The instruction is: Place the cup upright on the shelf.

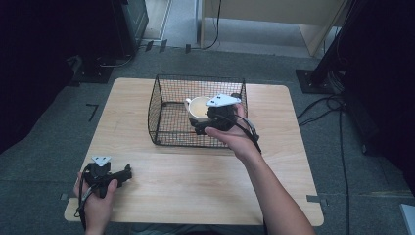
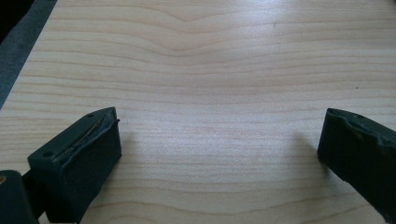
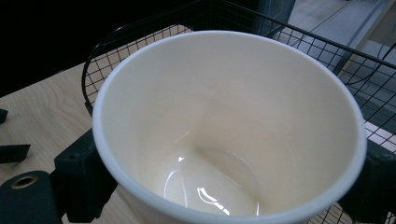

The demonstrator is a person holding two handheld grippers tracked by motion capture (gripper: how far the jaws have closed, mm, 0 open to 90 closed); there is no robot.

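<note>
A cream mug (image 3: 224, 135) is being held by the right gripper (image 1: 209, 117), its jaws pressed against opposite sides of the cup's wall, over the right part of the black wire basket (image 1: 169, 81). Whether the mug is being lowered in or lifted out cannot be told; it is judged not yet released. The left gripper (image 1: 128, 171) is being kept wide open and empty above the bare wooden table (image 2: 210, 70), near its front left corner.
</note>
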